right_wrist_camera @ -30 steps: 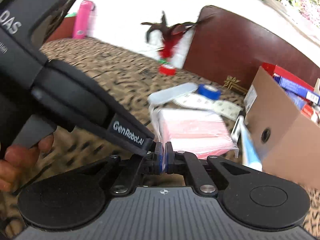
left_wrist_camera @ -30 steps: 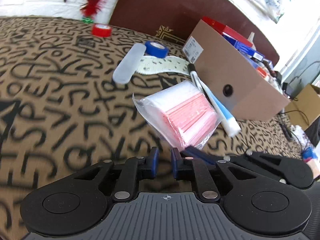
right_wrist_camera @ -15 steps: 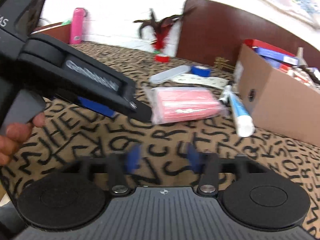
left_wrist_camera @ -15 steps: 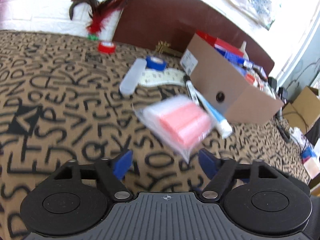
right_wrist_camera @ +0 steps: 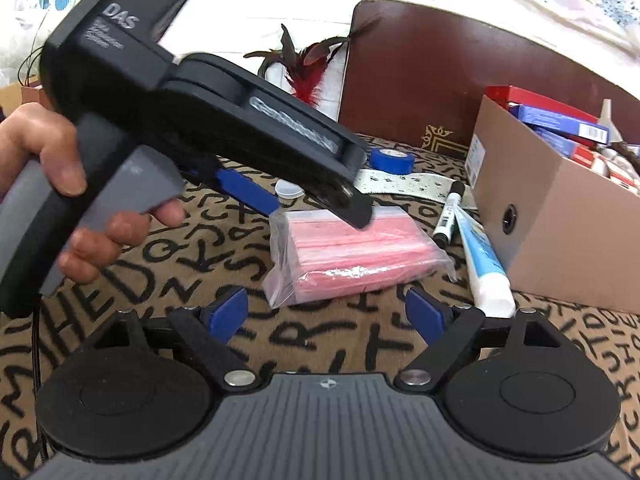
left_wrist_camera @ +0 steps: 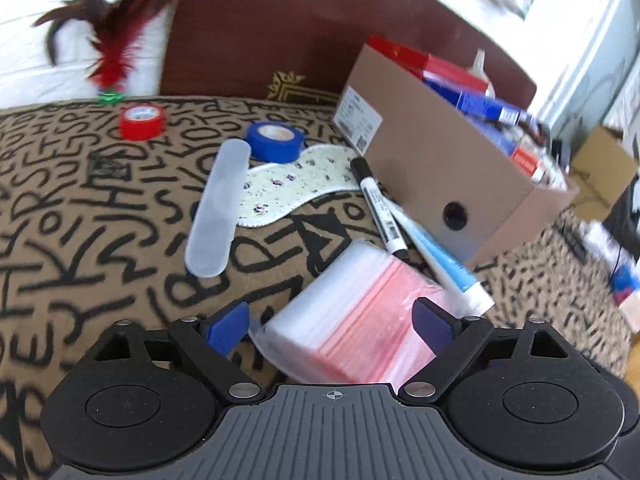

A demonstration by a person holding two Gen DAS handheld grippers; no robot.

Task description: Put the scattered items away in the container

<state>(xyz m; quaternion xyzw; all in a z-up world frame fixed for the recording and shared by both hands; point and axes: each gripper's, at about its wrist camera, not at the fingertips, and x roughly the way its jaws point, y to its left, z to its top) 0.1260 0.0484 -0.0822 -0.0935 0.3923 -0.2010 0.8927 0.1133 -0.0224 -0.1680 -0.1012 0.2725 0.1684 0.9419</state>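
Both the left gripper (left_wrist_camera: 332,322) and right gripper (right_wrist_camera: 326,312) are spread wide, the bag (right_wrist_camera: 352,256) lying just ahead between their fingers.

A: The cloth (left_wrist_camera: 100,216) is tan, scrawled with black letters; the packet of zip bags (right_wrist_camera: 352,256) is clear with pink-red strips.

B: One tape roll (left_wrist_camera: 142,122) is red, the other roll (left_wrist_camera: 274,142) blue. The box (left_wrist_camera: 432,168) is plain brown, the feathers (left_wrist_camera: 116,52) dark red.

Left claw (right_wrist_camera: 316,200) hides bag (right_wrist_camera: 356,256) top edge; bag (left_wrist_camera: 352,328) blurred.
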